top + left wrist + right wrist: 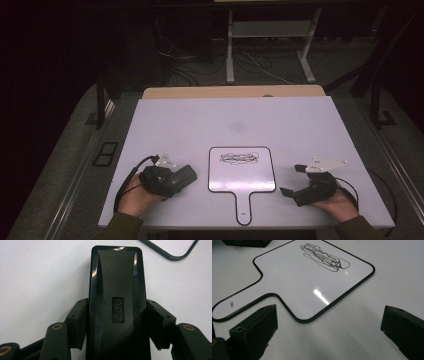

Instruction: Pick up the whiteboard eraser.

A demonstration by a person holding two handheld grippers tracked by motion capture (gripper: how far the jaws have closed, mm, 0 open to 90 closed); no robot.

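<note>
Near the table's [300, 120] front-left corner, the person's left hand [134, 196] rests low on the white top, forearm coming in from the front edge, wrist turned so the left gripper [186, 175] lies roughly level and points toward the middle of the table. Its fingers [77, 322] are clamped on both long sides of a black eraser [117, 305], a smooth block with "deli" stamped on its back; the eraser lies on the table, just left of the board.

In the middle, close to the front edge, lies the small whiteboard [242, 175], flat, handle toward the front edge. A black scribble [239, 158] sits near its far edge.

Near the front-right corner, the right hand [336, 204] rests on the table too, palm cupping the right gripper [292, 181] from below, pointing leftward at the board. Its fingers [254, 332] stand wide apart with nothing between them but bare table, the board's near corner just ahead.
</note>
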